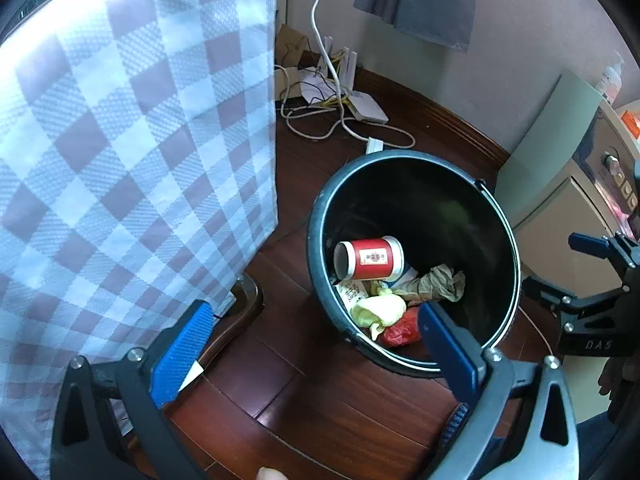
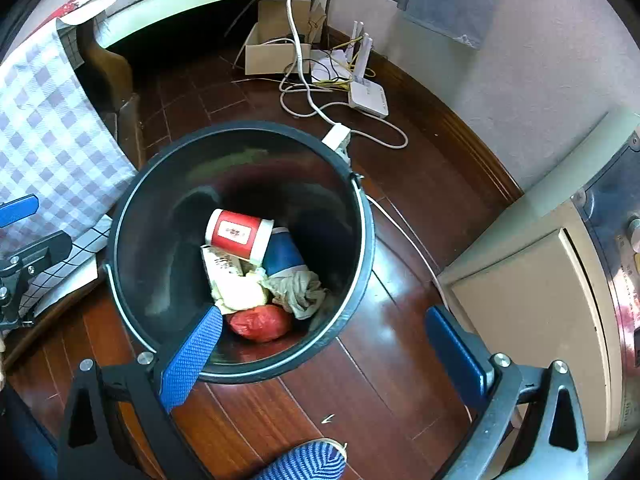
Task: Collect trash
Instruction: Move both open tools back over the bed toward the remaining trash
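Observation:
A black round bin (image 1: 400, 155) (image 2: 240, 126) stands on the dark wooden floor. Inside lie a red-and-white paper cup (image 1: 370, 258) (image 2: 238, 234), a blue cup (image 2: 282, 254), crumpled brownish paper (image 1: 440, 282) (image 2: 300, 290), a yellowish wrapper (image 1: 380, 310) (image 2: 240, 292) and a red bag (image 1: 402, 328) (image 2: 260, 322). My left gripper (image 1: 314, 316) hangs open and empty over the bin's near left rim. Above the near rim, my right gripper (image 2: 324, 316) is also open, with nothing between its blue pads (image 2: 192, 354).
A checked tablecloth (image 1: 120, 140) (image 2: 48, 140) hangs left of the bin. White cables and a router (image 1: 366, 110) (image 2: 368, 98) lie by the far wall beside a cardboard box (image 2: 272, 52). A beige cabinet (image 2: 532, 312) stands right. A blue striped foot (image 2: 308, 464) is nearest.

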